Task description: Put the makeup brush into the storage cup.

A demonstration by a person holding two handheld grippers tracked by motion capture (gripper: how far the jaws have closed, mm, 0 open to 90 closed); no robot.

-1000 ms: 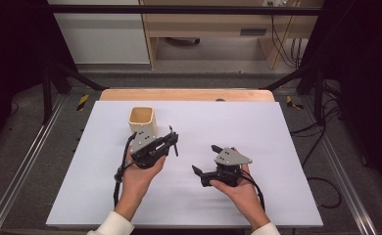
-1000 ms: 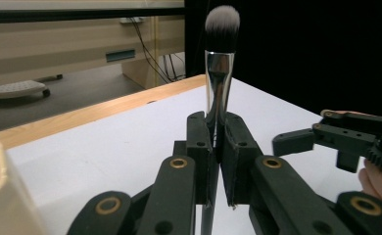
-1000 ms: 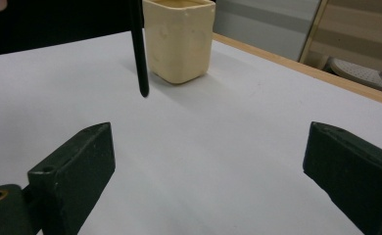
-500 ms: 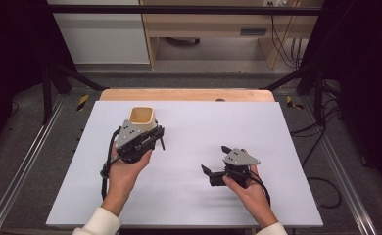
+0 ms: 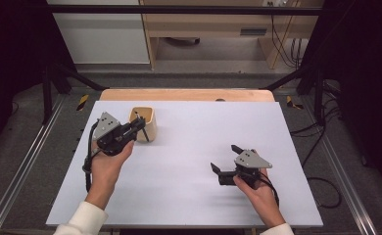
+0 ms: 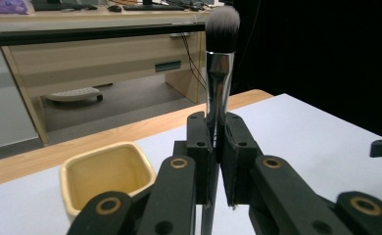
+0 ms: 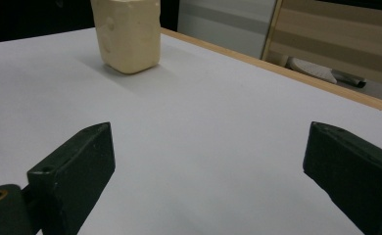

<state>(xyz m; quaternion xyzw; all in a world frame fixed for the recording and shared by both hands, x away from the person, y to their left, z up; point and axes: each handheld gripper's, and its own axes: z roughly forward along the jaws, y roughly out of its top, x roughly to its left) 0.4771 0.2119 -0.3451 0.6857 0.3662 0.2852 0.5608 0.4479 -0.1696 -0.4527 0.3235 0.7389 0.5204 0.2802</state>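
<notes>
White table (image 5: 189, 196) in a dim lab: left gripper (image 6: 217, 142) clamps an upright makeup brush (image 6: 219, 73) beside a cream cup (image 5: 143, 123).
Right gripper (image 5: 224, 161) rests wide open, empty; a tilted brush could catch the rim and tip the cup.

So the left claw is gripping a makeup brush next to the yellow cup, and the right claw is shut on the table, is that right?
Not quite. The right claw is open, its jaws wide apart, as the right gripper view shows. The left claw does grip the makeup brush next to the yellow cup.
</notes>
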